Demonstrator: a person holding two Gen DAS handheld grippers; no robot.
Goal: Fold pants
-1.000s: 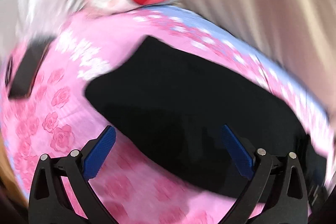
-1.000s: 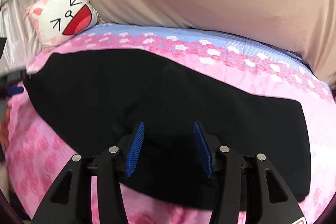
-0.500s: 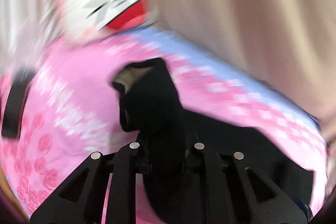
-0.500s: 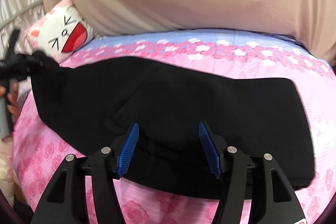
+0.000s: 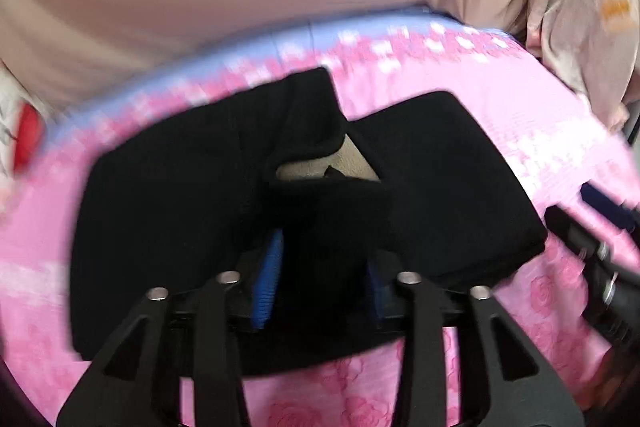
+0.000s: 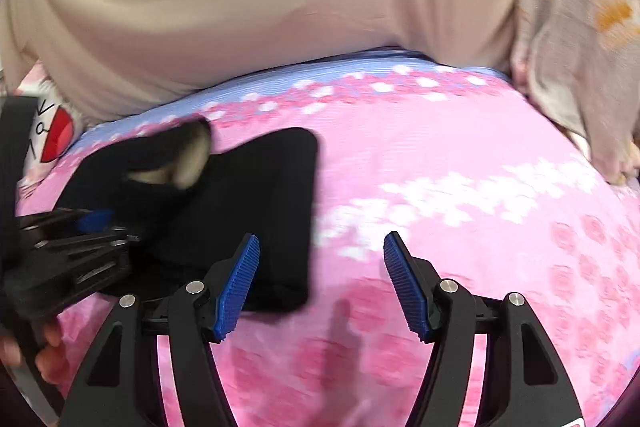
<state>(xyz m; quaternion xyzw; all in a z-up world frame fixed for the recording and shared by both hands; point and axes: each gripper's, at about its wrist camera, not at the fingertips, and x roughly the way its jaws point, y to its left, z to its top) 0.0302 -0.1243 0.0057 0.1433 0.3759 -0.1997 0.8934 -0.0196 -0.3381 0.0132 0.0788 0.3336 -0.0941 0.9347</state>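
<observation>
Black fleecy pants (image 5: 168,211) lying folded centre frame on pink rose-print sheet (image 5: 520,99), beige lining showing. Left gripper (image 5: 320,275) jaws opening, bunched cloth sitting between ribbed blue pads. Right gripper (image 6: 320,283) widening, empty, over sheet.

Bare bedspread (image 6: 460,163) right of pants (image 6: 256,195)

The left tool (image 5: 320,277) points steeply downward, its jaws opening around a bunch of black fabric. The right tool (image 6: 322,287) tilts down too, jaws opening with nothing between them. A hand (image 6: 44,355) grips the left tool's handle.
</observation>
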